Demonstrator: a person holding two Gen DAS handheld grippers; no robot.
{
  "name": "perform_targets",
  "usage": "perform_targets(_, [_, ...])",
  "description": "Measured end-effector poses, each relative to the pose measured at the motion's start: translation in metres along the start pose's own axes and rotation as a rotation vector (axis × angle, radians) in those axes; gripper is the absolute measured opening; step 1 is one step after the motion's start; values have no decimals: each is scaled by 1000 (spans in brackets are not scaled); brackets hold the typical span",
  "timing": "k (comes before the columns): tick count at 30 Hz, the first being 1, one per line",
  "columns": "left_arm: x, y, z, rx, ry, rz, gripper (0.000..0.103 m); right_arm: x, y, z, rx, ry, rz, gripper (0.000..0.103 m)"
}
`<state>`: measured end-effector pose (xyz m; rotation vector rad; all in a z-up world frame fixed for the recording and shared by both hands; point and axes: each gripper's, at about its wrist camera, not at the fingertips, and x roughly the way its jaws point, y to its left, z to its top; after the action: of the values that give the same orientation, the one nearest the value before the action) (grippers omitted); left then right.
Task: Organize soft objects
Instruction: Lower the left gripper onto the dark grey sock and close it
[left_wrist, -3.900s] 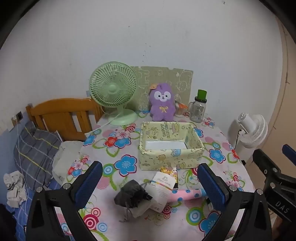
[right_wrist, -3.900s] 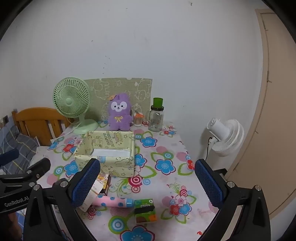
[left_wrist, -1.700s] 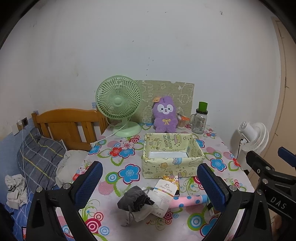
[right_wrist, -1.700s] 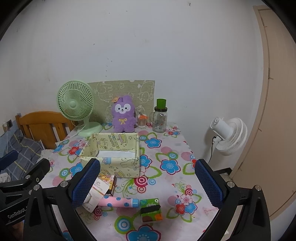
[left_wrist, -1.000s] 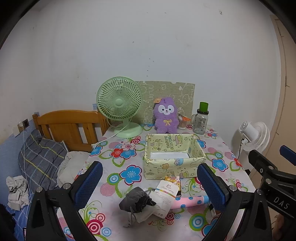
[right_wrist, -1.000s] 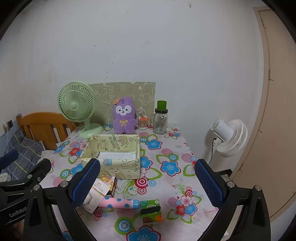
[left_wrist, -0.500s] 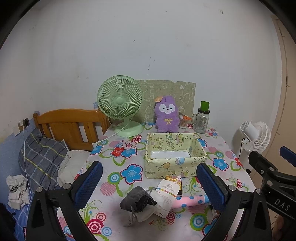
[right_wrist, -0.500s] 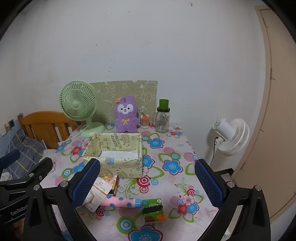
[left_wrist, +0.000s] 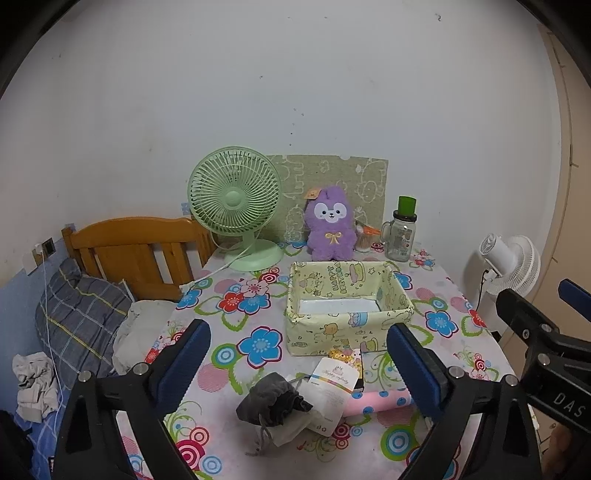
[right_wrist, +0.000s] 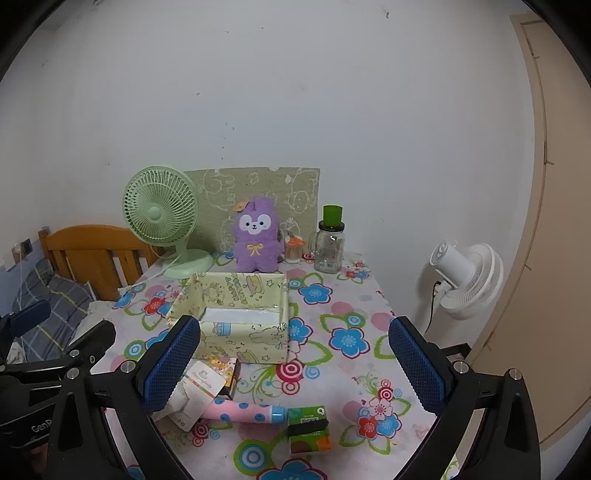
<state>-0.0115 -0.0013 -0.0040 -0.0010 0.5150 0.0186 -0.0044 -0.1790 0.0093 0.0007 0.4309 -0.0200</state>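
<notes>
A purple plush bunny (left_wrist: 330, 226) sits upright at the back of the flowered table, also in the right wrist view (right_wrist: 256, 236). A yellow-green fabric box (left_wrist: 402, 302) stands open mid-table (right_wrist: 282, 317). A dark grey drawstring pouch (left_wrist: 271, 402) lies near the front edge on a white tagged packet (left_wrist: 334, 380). My left gripper (left_wrist: 299, 365) is open and empty above the front of the table, over the pouch. My right gripper (right_wrist: 295, 369) is open and empty, to the right of it.
A green desk fan (left_wrist: 236, 199) and a glass jar with green lid (left_wrist: 400, 236) stand at the back. A pink dotted tube (right_wrist: 243, 411) and a green-orange carton (right_wrist: 308, 430) lie at the front. A wooden headboard (left_wrist: 129, 247) is left, a white fan (right_wrist: 467, 280) right.
Both grippers have drifted slightly back and up, so the table shows a little lower and smaller. Nothing on the table has moved. Both stay open.
</notes>
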Motion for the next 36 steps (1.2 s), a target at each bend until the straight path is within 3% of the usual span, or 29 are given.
perform_targets(14, [33,1,-21,12,70,-7,97,32,-1,-15,1,76,32,103])
perform_targets(23, [72,6,-44,-6,181,-24,97,67,3,-34,6,139,86,103])
perform_targets(36, [116,20,-69,-13,296,17,95,115,27,-59,-34,234,122,103])
